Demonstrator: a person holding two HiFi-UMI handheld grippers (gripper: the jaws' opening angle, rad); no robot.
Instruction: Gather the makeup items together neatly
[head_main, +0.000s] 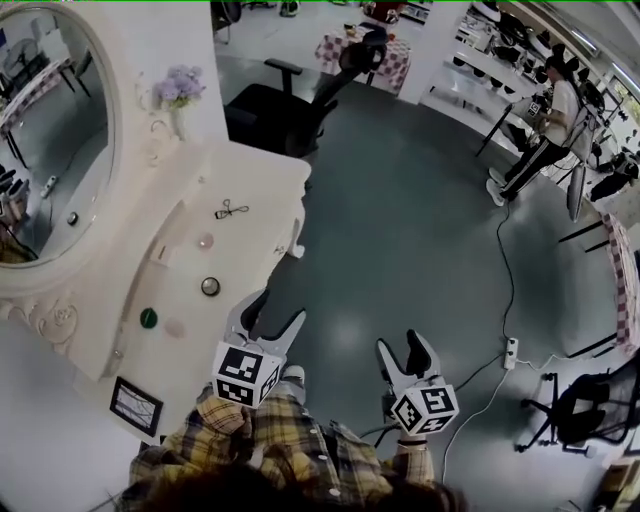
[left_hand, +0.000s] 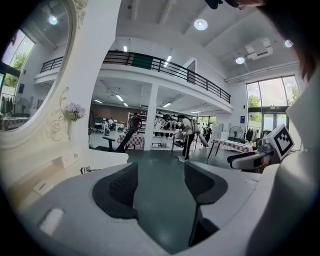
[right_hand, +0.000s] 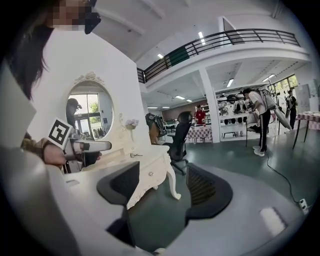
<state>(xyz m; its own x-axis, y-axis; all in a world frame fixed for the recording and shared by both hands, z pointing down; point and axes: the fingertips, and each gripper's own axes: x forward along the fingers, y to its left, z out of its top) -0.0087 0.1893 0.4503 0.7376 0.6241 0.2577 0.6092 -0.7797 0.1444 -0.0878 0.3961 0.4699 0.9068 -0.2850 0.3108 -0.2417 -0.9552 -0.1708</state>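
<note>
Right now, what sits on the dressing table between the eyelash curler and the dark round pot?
In the head view, one small pale pink round piece lies between the eyelash curler and the dark round pot, touching neither.

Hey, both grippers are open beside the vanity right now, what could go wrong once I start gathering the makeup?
The dark round compact lies near the edge of the vanity, so a nudge from the left gripper may knock it to the floor. Reaching for the eyelash curler might bump the flower vase behind it. The floor cable by your right side could trip you.
</note>
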